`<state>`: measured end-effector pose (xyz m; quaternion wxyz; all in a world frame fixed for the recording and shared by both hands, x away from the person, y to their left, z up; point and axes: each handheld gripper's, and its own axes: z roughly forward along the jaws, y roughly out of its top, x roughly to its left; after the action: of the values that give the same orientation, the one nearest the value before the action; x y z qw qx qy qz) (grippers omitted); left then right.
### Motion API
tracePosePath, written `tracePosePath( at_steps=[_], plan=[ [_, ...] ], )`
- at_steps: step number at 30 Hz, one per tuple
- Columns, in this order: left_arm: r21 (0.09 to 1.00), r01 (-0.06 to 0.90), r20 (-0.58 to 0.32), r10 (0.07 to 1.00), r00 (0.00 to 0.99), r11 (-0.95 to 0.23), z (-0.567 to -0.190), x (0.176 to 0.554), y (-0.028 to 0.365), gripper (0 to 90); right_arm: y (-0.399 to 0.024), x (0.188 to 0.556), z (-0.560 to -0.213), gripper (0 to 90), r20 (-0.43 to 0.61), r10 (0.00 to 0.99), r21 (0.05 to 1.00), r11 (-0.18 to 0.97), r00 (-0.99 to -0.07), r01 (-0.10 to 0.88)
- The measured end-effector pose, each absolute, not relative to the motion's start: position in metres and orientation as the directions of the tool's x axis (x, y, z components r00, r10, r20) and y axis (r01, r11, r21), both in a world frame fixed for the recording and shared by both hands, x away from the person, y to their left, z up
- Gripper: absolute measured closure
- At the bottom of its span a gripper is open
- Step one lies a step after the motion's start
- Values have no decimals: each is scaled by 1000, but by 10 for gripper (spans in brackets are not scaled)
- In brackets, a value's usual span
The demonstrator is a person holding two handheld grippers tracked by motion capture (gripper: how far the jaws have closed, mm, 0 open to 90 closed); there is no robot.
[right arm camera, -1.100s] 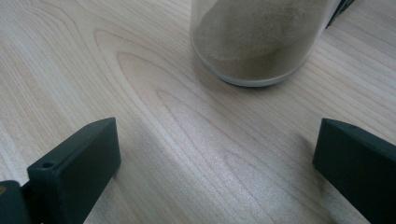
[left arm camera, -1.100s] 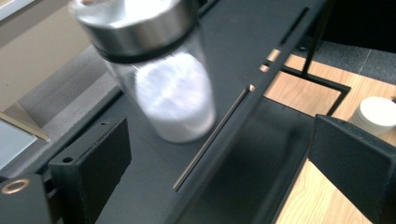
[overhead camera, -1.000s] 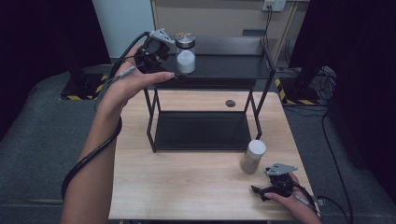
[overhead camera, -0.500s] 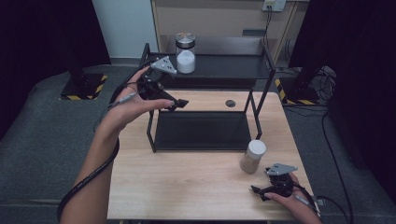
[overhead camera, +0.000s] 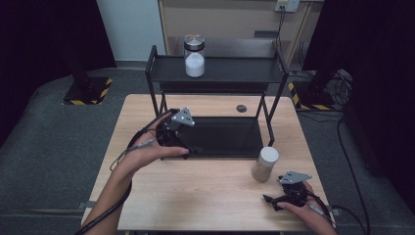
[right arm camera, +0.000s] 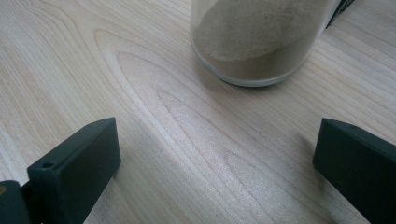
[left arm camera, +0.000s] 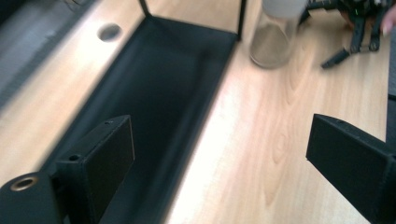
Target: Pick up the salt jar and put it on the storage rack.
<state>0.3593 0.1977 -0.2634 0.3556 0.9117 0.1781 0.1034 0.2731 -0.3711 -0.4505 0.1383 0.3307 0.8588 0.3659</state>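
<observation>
A glass jar of white powder [overhead camera: 194, 56] with a metal lid stands on the top shelf of a black two-level rack [overhead camera: 254, 73]. A white-lidded jar of brown powder [overhead camera: 265, 164] stands on the wooden table right of the rack. My left gripper [overhead camera: 188, 151] hovers low over the front left of the rack's bottom shelf [left arm camera: 154, 88]. Its jaws [left arm camera: 217, 126] stand wide and have just closed a little, with nothing between them. My right gripper [overhead camera: 274, 199] rests open on the table, with the brown jar [right arm camera: 252, 42] just ahead of it, untouched.
The table [overhead camera: 205, 196] has a small round hole [overhead camera: 241, 108] behind the rack. Dark floor mats surround it, and cables lie at the far right. The rack's thin black posts [overhead camera: 154, 83] rise beside my left hand.
My left gripper has come down from beside the white jar on the top shelf to the front of the bottom shelf. The right gripper and both jars have stayed put.
</observation>
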Motion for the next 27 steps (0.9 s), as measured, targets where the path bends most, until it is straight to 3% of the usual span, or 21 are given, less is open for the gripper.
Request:
tracePosePath(
  at_steps=[8,17,27],
  plan=[
    [656,269,16,369,929,-705,-327,352,190,55,-371,273,-450,17,5,670,720,513,-743,467],
    [704,313,17,456,890,-637,-392,321,201,58,-371,273,-451,17,4,671,720,512,-741,468],
    [698,346,-6,478,878,-627,-428,314,213,50,-371,272,-451,17,4,674,720,511,-739,469]
  ],
)
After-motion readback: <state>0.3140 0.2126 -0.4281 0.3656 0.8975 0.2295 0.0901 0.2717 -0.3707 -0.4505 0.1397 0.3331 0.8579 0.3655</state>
